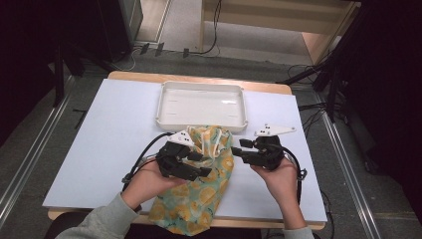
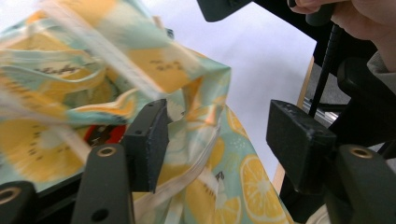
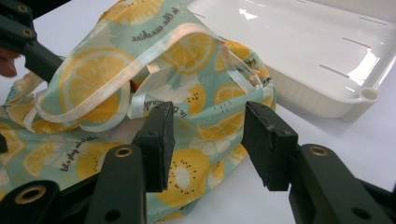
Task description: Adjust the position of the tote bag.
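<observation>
empty white tray (image 1: 201, 106) on the white table (image 1: 114, 139), cables (image 1: 209, 47) on the grey floor (image 1: 45, 164) behind

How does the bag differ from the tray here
The bag is soft printed cloth, teal with lemon slices and a cream drawstring; the tray is stiff plain white plastic. The bag lies crumpled and bunched at its mouth between both grippers, hanging over the table's near edge; the tray sits flat and untouched behind it. Something red shows inside the bag; the tray holds nothing. Both rest on the white table.
</observation>
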A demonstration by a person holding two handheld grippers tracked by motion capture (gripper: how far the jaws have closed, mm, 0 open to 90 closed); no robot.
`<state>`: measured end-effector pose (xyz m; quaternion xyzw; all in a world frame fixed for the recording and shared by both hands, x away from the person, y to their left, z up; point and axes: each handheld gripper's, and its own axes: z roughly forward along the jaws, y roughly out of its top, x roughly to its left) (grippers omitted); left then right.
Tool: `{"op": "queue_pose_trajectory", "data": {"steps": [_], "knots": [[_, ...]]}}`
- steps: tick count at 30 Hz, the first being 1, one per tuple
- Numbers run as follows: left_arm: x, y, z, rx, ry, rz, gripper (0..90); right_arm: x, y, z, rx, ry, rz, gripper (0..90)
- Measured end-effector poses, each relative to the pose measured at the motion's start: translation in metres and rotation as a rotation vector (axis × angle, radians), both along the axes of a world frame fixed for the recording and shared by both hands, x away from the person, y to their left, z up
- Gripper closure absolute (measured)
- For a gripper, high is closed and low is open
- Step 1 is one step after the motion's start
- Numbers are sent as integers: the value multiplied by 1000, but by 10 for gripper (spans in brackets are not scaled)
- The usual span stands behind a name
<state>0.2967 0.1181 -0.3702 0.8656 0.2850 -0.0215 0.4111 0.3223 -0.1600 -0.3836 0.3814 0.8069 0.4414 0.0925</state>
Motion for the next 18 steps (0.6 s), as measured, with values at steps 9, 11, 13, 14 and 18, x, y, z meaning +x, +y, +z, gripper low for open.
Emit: {"op": "queue_pose_trajectory", "data": {"steps": [9,11,13,14,18], "knots": [[6,27,23,-1,-41,61,379,-3,1,8,-3,-10,7,552],[10,35,25,8,-52,80,381,-3,2,9,-4,-11,8,552],[15,42,26,3,-53,92,386,-3,3,10,-7,-13,12,551],[18,46,26,3,-53,102,388,-3,4,11,-7,-13,18,549],[28,57,23,8,-46,130,391,-1,9,13,-9,-15,29,544]]}}
